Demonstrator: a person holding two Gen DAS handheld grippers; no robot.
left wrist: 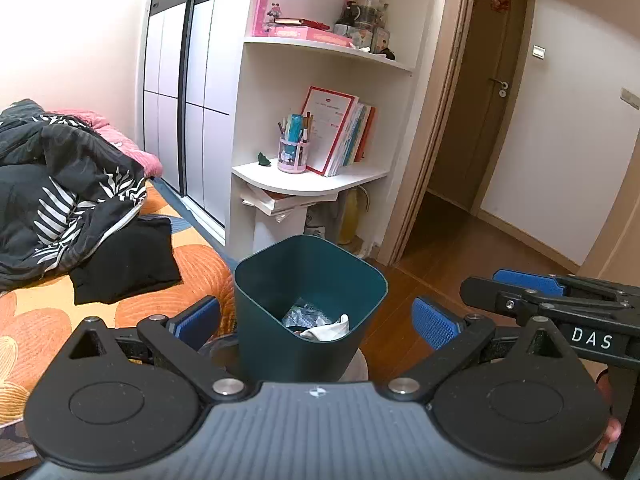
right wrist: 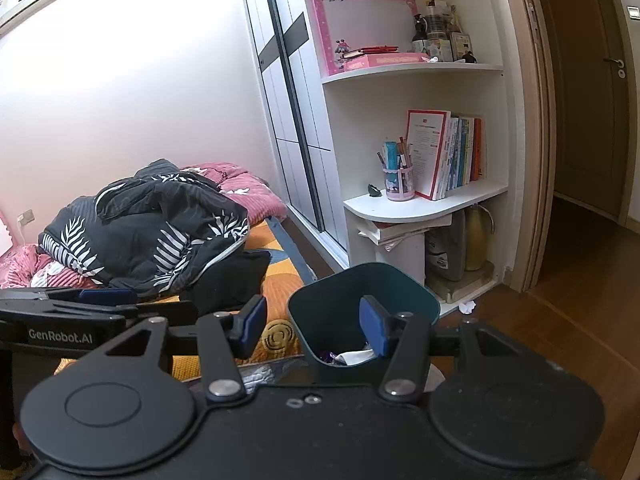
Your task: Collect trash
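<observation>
We hold our left claw point(left wrist: 316, 322) wide open and empty, the dark green trash bin point(left wrist: 310, 304) straight ahead between its blue pads, untouched. Our right claw point(right wrist: 314, 326) is also open with nothing in it; its right finger point(right wrist: 372, 326) hangs over the bin's mouth. Inside the bin lie crumpled clear plastic point(left wrist: 302, 314) and white tissue point(left wrist: 332, 330). A small white scrap point(right wrist: 467, 306) sits on the wood floor point(right wrist: 560, 328) by the shelf base, beyond the bin and to the right, so we judge the right claw nearer to it.

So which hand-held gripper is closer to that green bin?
Probably the right hand-held gripper: one pad overlaps the bin's rim. The left hand-held gripper frames the bin from slightly behind. Both open, empty.
</observation>
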